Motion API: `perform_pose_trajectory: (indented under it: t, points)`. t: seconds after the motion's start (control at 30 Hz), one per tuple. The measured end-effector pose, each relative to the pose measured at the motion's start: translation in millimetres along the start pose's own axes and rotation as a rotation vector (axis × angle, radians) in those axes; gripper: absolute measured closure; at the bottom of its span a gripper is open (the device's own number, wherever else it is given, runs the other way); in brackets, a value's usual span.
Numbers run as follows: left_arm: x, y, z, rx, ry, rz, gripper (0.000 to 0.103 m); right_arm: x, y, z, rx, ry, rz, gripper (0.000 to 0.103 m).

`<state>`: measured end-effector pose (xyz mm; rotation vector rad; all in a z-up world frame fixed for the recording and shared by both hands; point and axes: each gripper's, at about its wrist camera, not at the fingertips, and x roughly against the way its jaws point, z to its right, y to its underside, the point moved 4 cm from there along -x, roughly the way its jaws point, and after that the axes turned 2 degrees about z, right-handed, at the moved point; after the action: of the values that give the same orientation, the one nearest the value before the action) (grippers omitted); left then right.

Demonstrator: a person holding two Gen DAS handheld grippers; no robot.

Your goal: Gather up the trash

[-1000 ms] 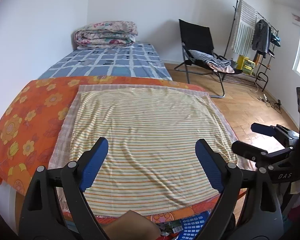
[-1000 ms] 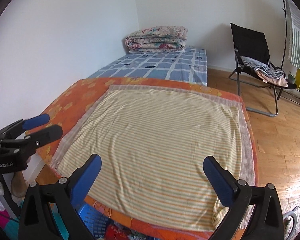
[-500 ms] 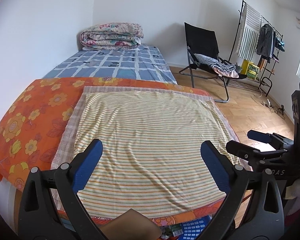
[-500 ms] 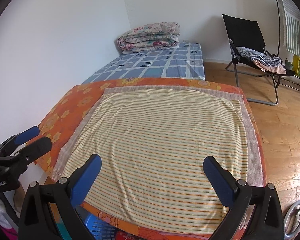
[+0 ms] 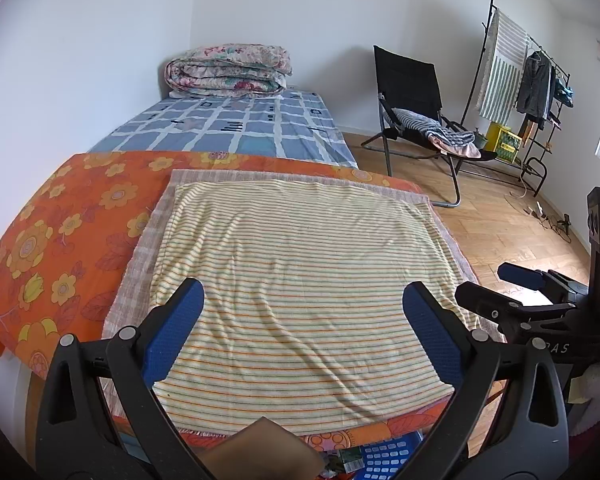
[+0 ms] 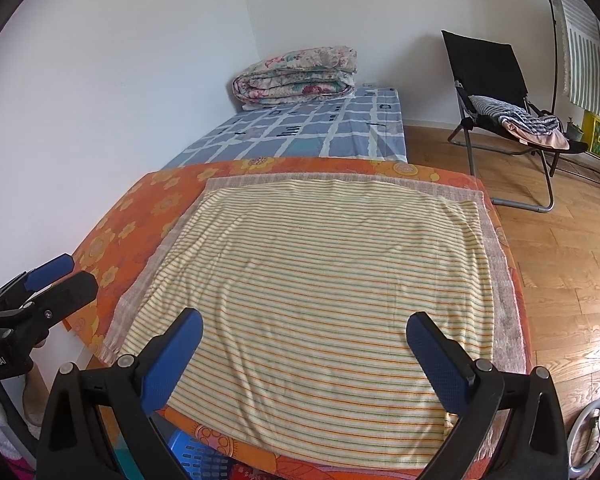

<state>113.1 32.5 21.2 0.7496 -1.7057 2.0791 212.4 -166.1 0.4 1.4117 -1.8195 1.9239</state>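
Observation:
My left gripper (image 5: 302, 300) is open over the near part of a yellow striped cloth (image 5: 300, 264), with nothing between its blue pads. My right gripper (image 6: 305, 324) is also open and empty over the same cloth (image 6: 324, 280). Each shows in the other's view: the right gripper (image 5: 484, 282) at the cloth's right edge, the left gripper (image 6: 80, 274) at its left edge. Below the near edge sits a blue plastic basket (image 5: 384, 458) with small packets in it, and a brown cardboard-like piece (image 5: 260, 454) beside it. The basket (image 6: 204, 460) is mostly hidden in the right wrist view.
The striped cloth lies on an orange flowered cover (image 5: 68, 232). Behind it is a bed with a blue checked sheet (image 5: 236, 124) and a folded quilt (image 5: 228, 68). A black folding chair (image 5: 416, 96) and a clothes rack (image 5: 532, 80) stand on the wooden floor at the right.
The left gripper's jaws have spread slightly wider. Both hands have stayed almost where they were.

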Motion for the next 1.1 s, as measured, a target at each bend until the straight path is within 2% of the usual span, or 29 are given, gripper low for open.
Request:
perform_pose_trajectory:
  t: [1.1]
  points:
    - [0.9, 0.5, -2.8, 0.002, -0.009, -0.001, 0.001, -3.0, 8.9, 1.2, 0.014, -0.002, -0.016, 0.000]
